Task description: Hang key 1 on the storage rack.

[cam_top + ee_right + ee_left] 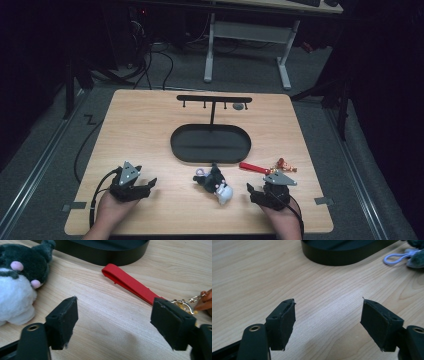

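Plush toy [216, 184], dark grey and white, lies on the wooden table [150, 135] between our two grippers, just in front of the black oval tray [210, 143] of the hook stand [214, 99]. We see the left gripper [328, 316] with its jaws spread wide over bare wood, holding nothing. The right gripper [113, 320] is likewise wide apart and empty. Its view gives us the toy's pink spots and the red strap [131, 283] with a gold clasp [183, 304]; the left gripper view gives us the toy's pale loop [395, 258].
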### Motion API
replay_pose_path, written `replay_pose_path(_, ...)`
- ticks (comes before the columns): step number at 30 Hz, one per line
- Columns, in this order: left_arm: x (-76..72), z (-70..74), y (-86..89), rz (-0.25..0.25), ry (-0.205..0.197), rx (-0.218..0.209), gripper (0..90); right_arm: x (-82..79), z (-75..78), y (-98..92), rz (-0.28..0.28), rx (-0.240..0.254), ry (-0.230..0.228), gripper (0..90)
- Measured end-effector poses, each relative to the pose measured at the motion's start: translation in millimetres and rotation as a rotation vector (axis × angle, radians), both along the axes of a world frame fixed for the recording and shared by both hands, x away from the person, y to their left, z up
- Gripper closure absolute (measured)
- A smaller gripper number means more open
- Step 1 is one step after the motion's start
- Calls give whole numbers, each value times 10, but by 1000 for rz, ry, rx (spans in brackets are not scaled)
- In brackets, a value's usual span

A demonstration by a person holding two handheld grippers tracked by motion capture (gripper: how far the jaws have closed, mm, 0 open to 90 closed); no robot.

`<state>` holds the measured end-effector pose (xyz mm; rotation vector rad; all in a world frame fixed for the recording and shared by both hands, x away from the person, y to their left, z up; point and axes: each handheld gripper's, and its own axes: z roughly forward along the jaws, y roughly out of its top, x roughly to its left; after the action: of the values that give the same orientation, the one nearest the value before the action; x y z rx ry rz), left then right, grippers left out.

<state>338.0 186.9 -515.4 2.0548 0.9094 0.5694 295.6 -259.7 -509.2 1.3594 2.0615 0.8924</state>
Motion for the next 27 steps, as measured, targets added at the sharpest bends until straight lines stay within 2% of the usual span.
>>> replay_pose_path(5,-21,-8,-83,-28,-5,36,284,6,12,42,10,-16,20,164)
replay_pose_path(10,-33,45,-115,-37,-23,47,286,29,17,53,28,-13,88,146)
replay_pose_path(11,-28,50,-116,-40,-19,46,287,33,24,51,27,-7,107,142)
replay_pose_path(14,-2,81,-91,-43,17,30,279,40,41,38,29,-6,125,139)
replay_pose_path(18,-7,110,-5,-38,10,58,279,43,83,-10,19,2,131,141)
replay_pose_path(23,-15,47,70,-27,-6,39,267,70,112,-56,5,15,155,147)
replay_pose_path(27,-36,-43,95,-41,-17,63,257,101,120,-66,-10,-10,165,147)
